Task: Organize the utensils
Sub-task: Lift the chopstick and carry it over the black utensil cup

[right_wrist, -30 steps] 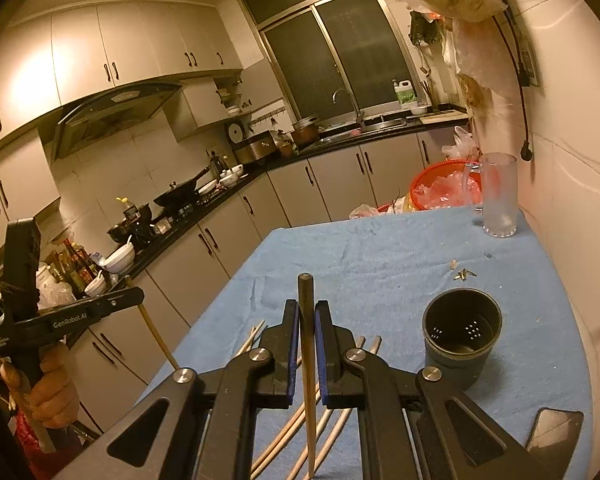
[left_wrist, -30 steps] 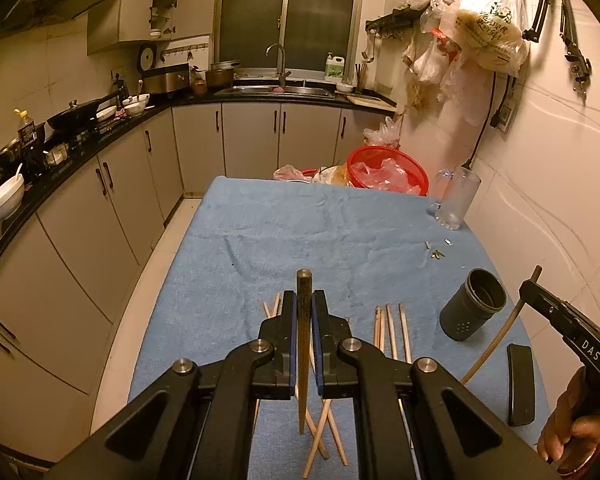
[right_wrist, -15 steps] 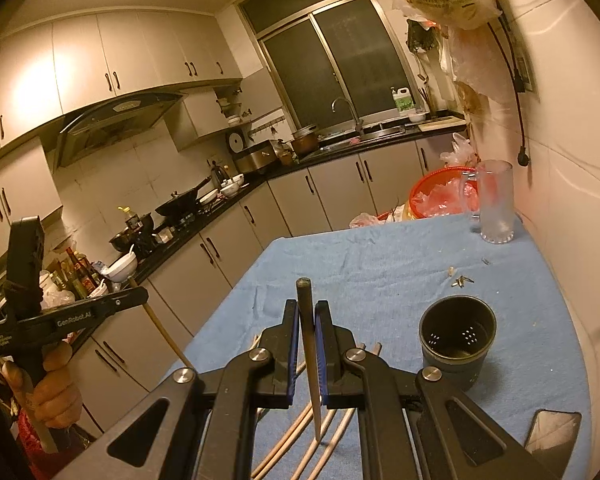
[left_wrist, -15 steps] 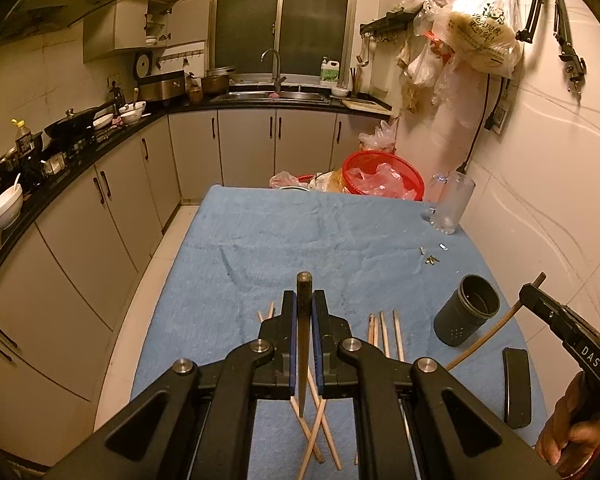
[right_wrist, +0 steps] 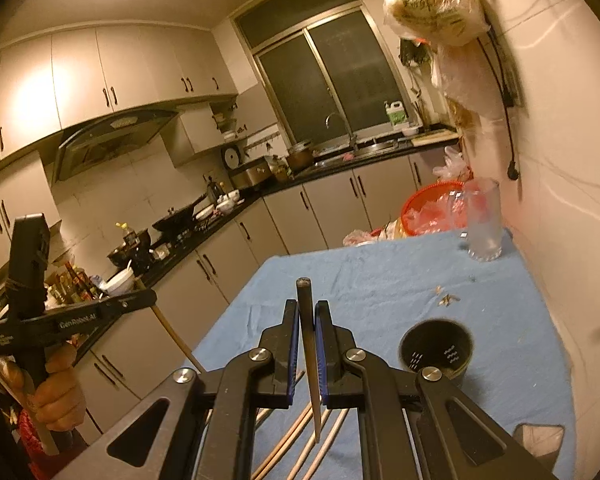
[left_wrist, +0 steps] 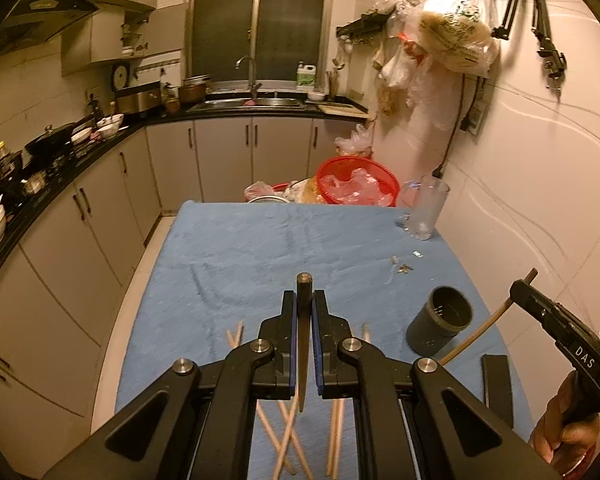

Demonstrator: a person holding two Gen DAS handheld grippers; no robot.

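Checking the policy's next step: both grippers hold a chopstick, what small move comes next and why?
Probably carry the right gripper forward and to the right until its chopstick hangs over the dark holder, tip down. The holder stands upright with an open mouth, nearest that side, and more chopsticks lie on the cloth. The left gripper also grips one.

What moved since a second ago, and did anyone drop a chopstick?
Nobody dropped one. Both grippers rose and drew back from the table, so the loose chopsticks sit lower in view. The left hand-held gripper still clamps its chopstick, the right hand-held gripper its own. The holder cup stayed put.
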